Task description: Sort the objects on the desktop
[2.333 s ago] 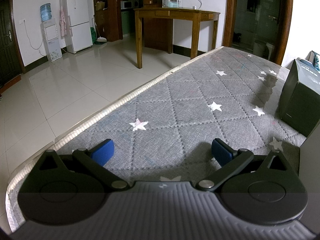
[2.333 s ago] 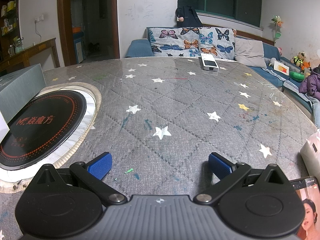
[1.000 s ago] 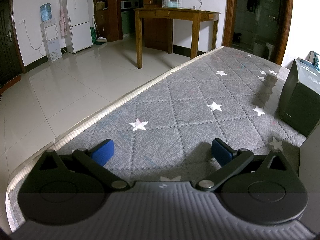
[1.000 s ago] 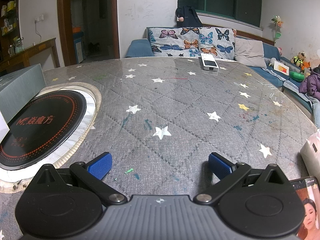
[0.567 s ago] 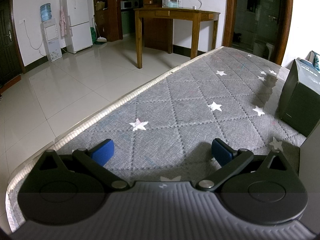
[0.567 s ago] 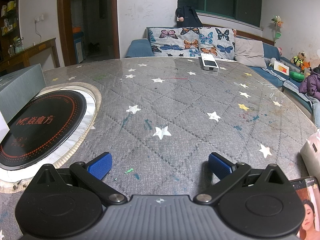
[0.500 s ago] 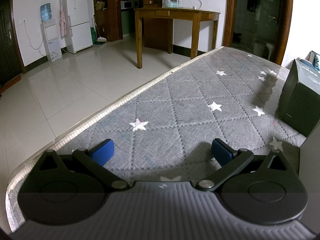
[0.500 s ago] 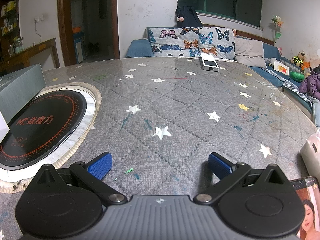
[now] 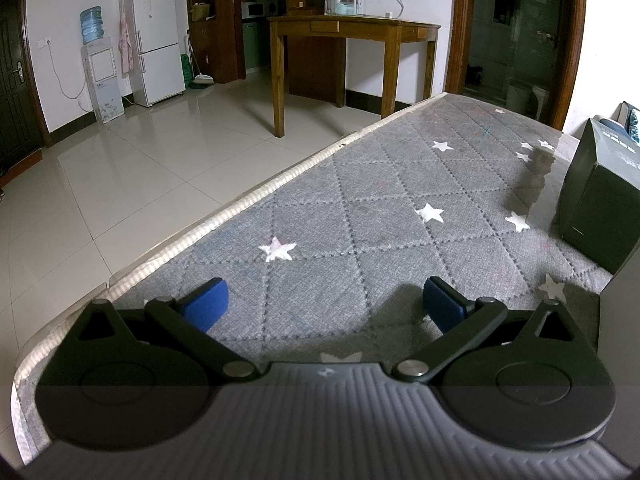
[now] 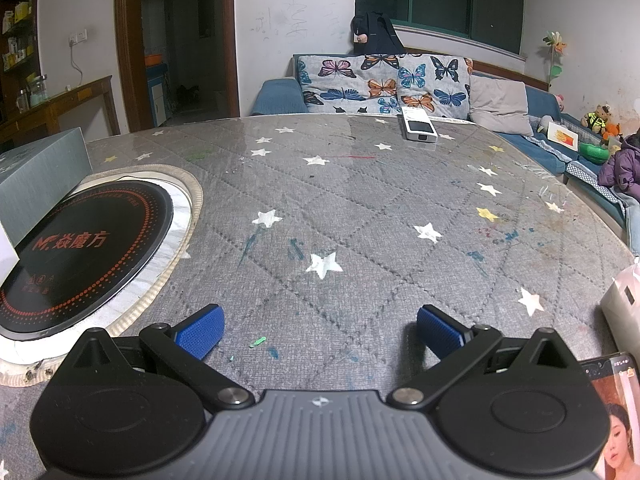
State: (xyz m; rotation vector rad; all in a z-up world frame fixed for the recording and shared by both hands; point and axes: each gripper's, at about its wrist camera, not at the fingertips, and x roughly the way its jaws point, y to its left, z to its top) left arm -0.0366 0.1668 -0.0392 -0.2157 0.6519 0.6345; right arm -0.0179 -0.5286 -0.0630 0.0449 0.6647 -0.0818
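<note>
No movement seen since earlier frames. Left gripper [image 9: 322,300] and right gripper [image 10: 318,330] held spread, empty, over table [image 10: 360,208]. Remote [image 10: 418,129] lies far ahead, slightly right of right gripper, long axis pointing away; right gripper judged nearer.

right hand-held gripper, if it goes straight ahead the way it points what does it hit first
Nothing close: the right hand-held gripper, open, faces bare star-patterned tablecloth. The white device at the far edge seems first, slightly right of centre; depth is unclear.
</note>
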